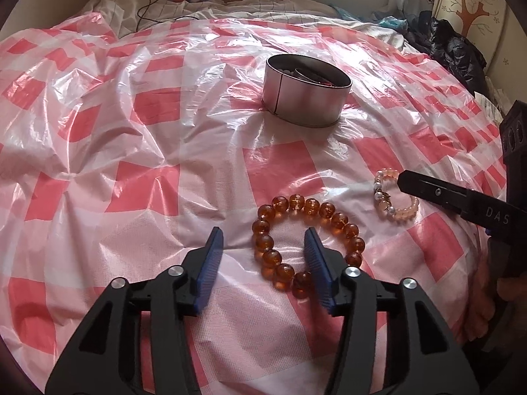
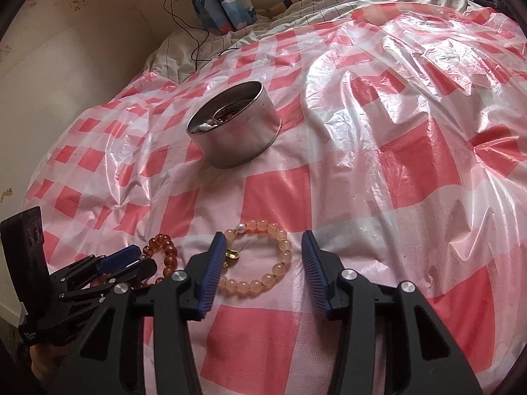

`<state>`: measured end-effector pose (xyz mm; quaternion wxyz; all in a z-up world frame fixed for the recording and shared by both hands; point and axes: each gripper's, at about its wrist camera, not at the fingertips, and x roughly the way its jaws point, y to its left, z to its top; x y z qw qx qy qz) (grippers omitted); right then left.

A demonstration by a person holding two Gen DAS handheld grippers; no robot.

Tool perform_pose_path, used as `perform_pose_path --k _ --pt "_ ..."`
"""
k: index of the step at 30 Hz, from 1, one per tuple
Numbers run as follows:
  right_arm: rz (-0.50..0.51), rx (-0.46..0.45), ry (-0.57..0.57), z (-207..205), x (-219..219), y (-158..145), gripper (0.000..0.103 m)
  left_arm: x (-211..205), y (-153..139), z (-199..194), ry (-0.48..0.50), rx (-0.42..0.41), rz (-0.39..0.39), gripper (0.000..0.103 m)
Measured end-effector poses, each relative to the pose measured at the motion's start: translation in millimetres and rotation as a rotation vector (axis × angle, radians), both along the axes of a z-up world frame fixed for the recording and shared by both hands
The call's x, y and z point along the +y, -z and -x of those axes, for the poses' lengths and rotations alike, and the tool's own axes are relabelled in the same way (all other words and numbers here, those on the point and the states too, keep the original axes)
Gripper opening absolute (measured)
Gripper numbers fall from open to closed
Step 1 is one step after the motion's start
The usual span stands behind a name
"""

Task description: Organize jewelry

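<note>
An amber bead bracelet (image 1: 309, 207) lies on the checked sheet. My left gripper (image 1: 263, 233) stands open over it, its right finger inside the ring and the ring's left side between the pads, untouched. Beside it lies a pale pink bead bracelet (image 2: 283, 256) with a gold charm. My right gripper (image 2: 263, 235) stands open over that one, the left finger covering its left side. A round metal tin (image 2: 237, 141), also visible in the left wrist view (image 1: 306, 105), stands farther back with some jewelry inside. One black finger (image 1: 434, 192) of the right gripper reaches in over the pink bracelet (image 1: 395, 212).
A glossy red-and-white checked plastic sheet (image 1: 131, 115) covers a soft, wrinkled bed. Dark clothing (image 1: 457, 49) is piled at the far right edge. A black cable (image 2: 197, 42) and a blue patterned roll (image 2: 224, 3) lie by the wall behind.
</note>
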<state>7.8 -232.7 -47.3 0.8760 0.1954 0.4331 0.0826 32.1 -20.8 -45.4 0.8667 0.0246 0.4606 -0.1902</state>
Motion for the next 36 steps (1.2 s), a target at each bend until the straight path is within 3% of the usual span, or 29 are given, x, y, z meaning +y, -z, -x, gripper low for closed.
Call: perform_pose_path --k 4,11,13,19,23,24,27,28,31,32,33,36 --pt "0.014 -0.008 -0.011 1.4 4.4 -1.7 0.067 -0.6 -0.2 0.6 0.0 0.002 0.005 0.055" --pt "-0.001 -0.014 0.025 8.5 -5.6 -8.8 0.076 2.8 0.1 -0.5 -0.003 0.016 0.038 0.058" --pt "0.026 -0.017 0.006 9.3 0.1 -10.4 0.079 2.6 0.3 -0.5 -0.003 0.016 0.039 0.058" --pt "0.229 -0.017 -0.077 5.8 33.1 -8.8 0.088 2.8 0.3 -0.1 -0.004 0.016 0.041 0.059" --pt "0.272 -0.001 -0.086 0.0 38.1 -1.0 0.088 2.6 0.6 0.2 -0.002 0.016 0.039 0.061" --pt "0.278 -0.001 -0.092 -1.5 39.0 -0.5 0.085 2.0 0.7 0.1 -0.001 0.015 0.037 0.062" --pt "0.336 0.0 -0.109 -1.0 44.9 -0.6 0.031 1.3 1.0 0.3 0.0 0.013 0.032 0.062" --pt "0.327 0.002 -0.117 -0.6 44.8 -0.9 0.019 1.0 1.0 0.2 0.0 0.013 0.033 0.062" --pt "0.264 0.002 -0.116 1.1 39.9 -2.5 0.01 0.5 0.6 0.7 0.0 0.012 0.035 0.061" --pt "0.237 0.001 -0.11 1.9 36.9 -3.6 0.009 0.6 0.5 0.6 -0.001 0.012 0.034 0.055" --pt "0.2 -0.001 -0.103 2.6 32.6 -5.0 0.009 0.5 0.1 0.5 0.002 0.013 0.035 0.037" --pt "0.116 -0.017 -0.078 5.4 20.7 -10.3 0.009 -0.5 -2.4 0.4 0.014 0.008 0.023 0.011"
